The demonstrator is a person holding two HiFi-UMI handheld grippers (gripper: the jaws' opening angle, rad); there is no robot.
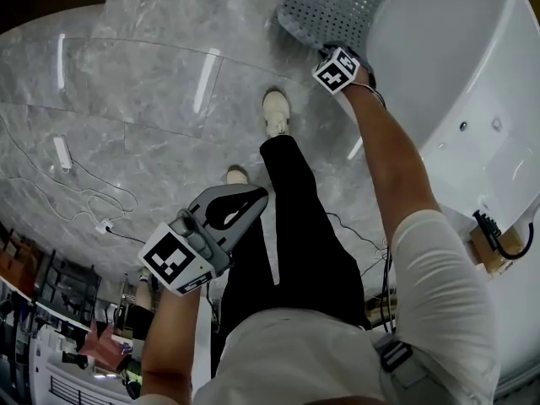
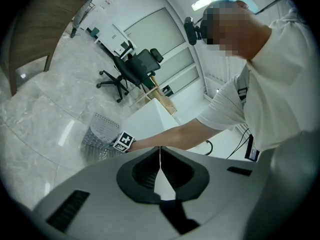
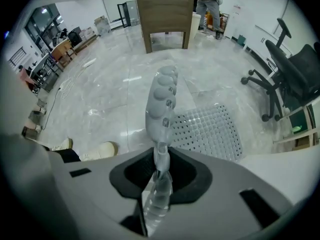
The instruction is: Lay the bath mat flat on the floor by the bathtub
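The grey perforated bath mat (image 1: 329, 7) hangs over the marble floor beside the white bathtub (image 1: 472, 83). My right gripper (image 1: 325, 53) is shut on the mat's edge. In the right gripper view a folded strip of mat with suction cups (image 3: 162, 104) rises out of the closed jaws (image 3: 160, 171), and the rest spreads to the right toward the tub rim (image 3: 280, 159). My left gripper (image 1: 257, 197) is shut and empty, held low by the person's legs, well apart from the mat. In the left gripper view the jaws (image 2: 160, 156) touch, with the mat (image 2: 97, 136) beyond.
The person's shoes (image 1: 276, 110) stand on the floor near the mat. Cables and a power strip (image 1: 62, 152) lie to the left. A black office chair (image 3: 290, 79) and a wooden cabinet (image 3: 165, 14) stand farther off. A black hose (image 1: 498, 234) sits on the tub's edge.
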